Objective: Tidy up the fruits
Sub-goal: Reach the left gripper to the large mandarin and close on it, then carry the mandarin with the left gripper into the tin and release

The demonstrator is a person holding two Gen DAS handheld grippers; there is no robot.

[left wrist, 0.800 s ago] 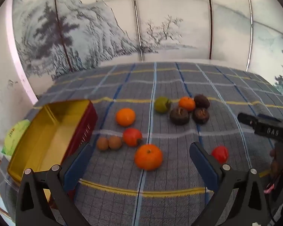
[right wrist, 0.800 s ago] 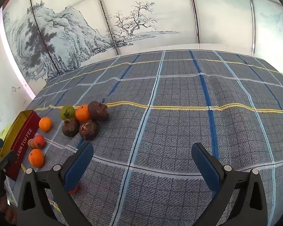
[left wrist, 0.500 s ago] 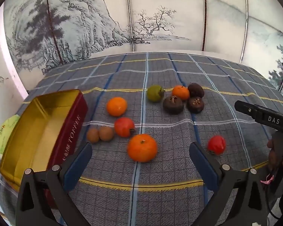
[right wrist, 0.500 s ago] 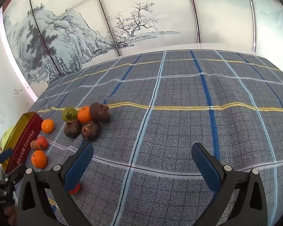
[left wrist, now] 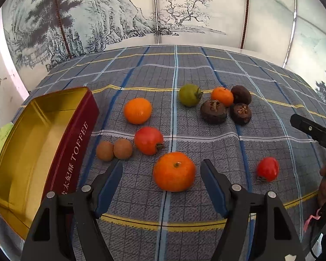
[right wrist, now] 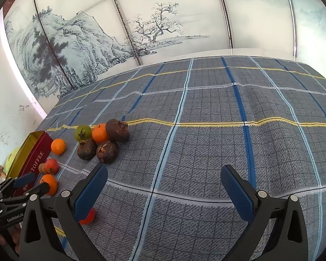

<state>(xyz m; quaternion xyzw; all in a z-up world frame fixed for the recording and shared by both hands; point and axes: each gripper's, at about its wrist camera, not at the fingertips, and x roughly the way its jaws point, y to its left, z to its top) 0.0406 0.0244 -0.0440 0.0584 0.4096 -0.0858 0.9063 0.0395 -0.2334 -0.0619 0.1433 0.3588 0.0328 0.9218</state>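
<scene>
**Fruit all over the cloth, tin not yet filled**

The nearest orange (left wrist: 174, 171) lies on the checked cloth (left wrist: 184, 69) near its front edge, just ahead of the left gripper (left wrist: 162, 175), whose jaws have just been narrowing and now stand about halfway, touching nothing, the orange in front of the gap and not gripped. Behind it sit a red fruit (left wrist: 148, 140), two small brown ones (left wrist: 114, 151), a second orange (left wrist: 137, 110), and further back a cluster of green fruit (left wrist: 189, 94), small orange and three dark fruits (left wrist: 214, 111). A lone red fruit (left wrist: 268, 169) lies toward the right. The toffee tin (left wrist: 32, 143) at the cloth's left edge looks bare inside (its near end is hidden), so I'd judge the sorting hardly begun.

The right gripper (right wrist: 164, 188) is spread fully wide, holding nothing, over bare cloth. Its view shows the cloth's broad vacant right side; only the left view looks into the tin.
</scene>
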